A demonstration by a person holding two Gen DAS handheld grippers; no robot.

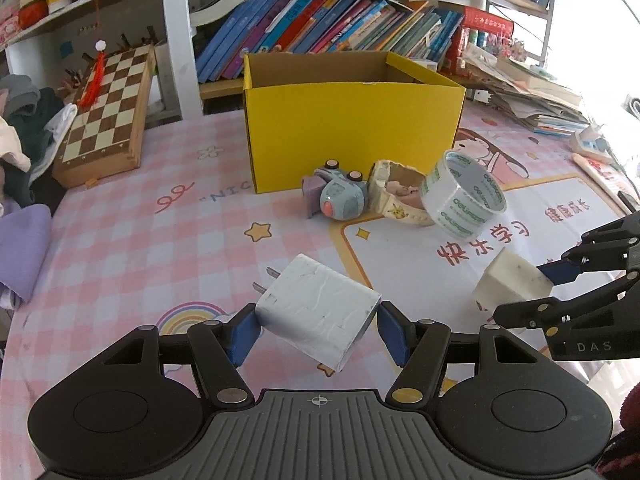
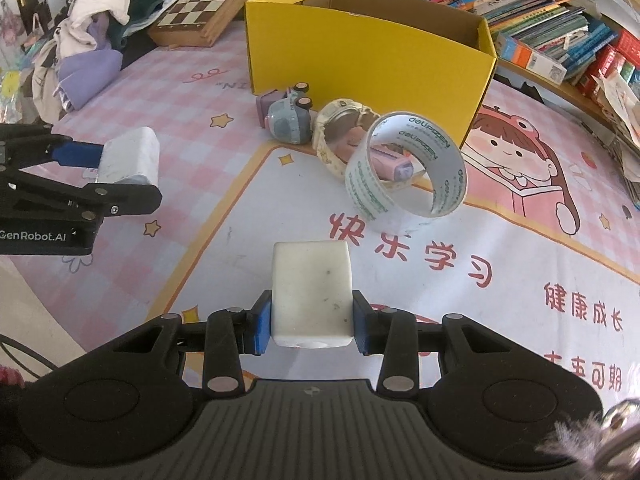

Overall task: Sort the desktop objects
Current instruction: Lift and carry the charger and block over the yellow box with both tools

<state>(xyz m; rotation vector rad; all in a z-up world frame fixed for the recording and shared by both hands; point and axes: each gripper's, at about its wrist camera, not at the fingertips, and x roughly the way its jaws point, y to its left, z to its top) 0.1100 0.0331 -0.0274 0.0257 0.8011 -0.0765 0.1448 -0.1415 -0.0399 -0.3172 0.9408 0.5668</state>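
My left gripper (image 1: 318, 330) is shut on a white plug charger (image 1: 316, 312), held tilted above the mat with its prongs pointing left. In the right wrist view the same charger (image 2: 130, 156) shows at the left between blue pads. My right gripper (image 2: 310, 322) is shut on a cream block charger (image 2: 311, 292), which appears in the left wrist view (image 1: 510, 284) at the right. An open yellow cardboard box (image 1: 352, 128) stands behind. In front of it lie a grey-blue toy car (image 1: 338, 196), a cream watch (image 1: 396, 196) and a clear tape roll (image 1: 462, 194).
A folded chessboard (image 1: 106, 116) lies at the back left next to a pile of clothes (image 1: 24, 132). Shelves with books (image 1: 320, 24) run along the back, and stacked papers (image 1: 532, 88) sit at the right. A pink checked mat (image 1: 140, 232) covers the desk.
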